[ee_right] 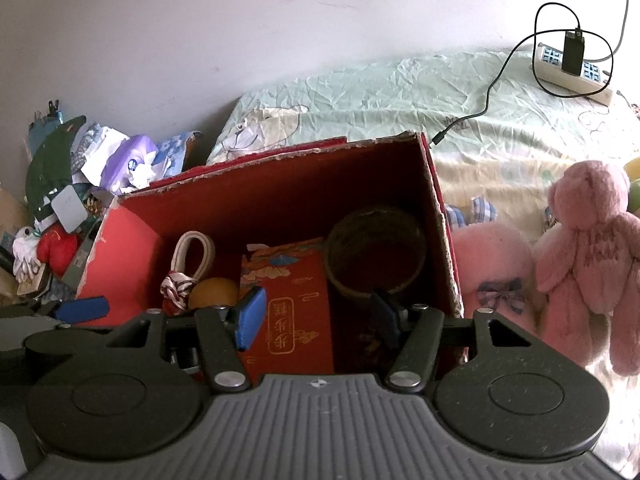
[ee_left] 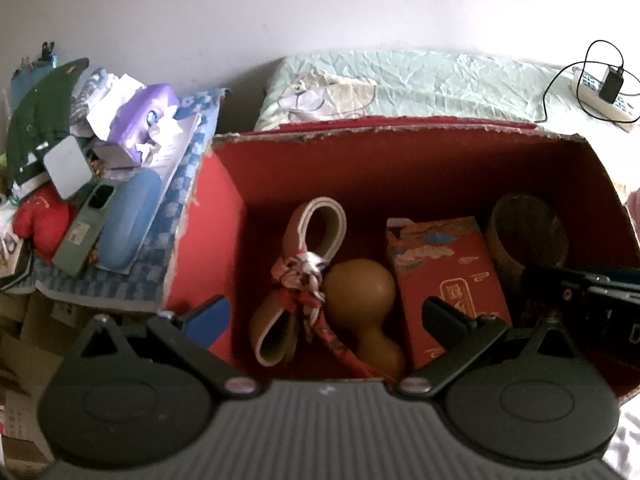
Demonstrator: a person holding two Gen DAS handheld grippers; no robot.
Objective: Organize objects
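A red cardboard box (ee_left: 224,184) stands open on the bed; it also shows in the right wrist view (ee_right: 128,240). Inside lie a looped belt tied with patterned cloth (ee_left: 308,240), a tan gourd (ee_left: 360,292), a red printed packet (ee_left: 444,276) and a round brown cup (ee_left: 528,232). My left gripper (ee_left: 328,316) is open and empty above the box's near edge. My right gripper (ee_right: 318,312) is open and empty over the packet (ee_right: 292,304) and beside the cup (ee_right: 376,248). The right gripper's body (ee_left: 592,300) shows at the right of the left wrist view.
A cluttered pile with a blue case (ee_left: 128,224), a green phone (ee_left: 86,228) and a purple tissue pack (ee_left: 140,120) lies left of the box. A pink plush bear (ee_right: 588,248) and pink slipper (ee_right: 492,264) lie right of it. A power strip (ee_right: 572,68) sits on the green sheet.
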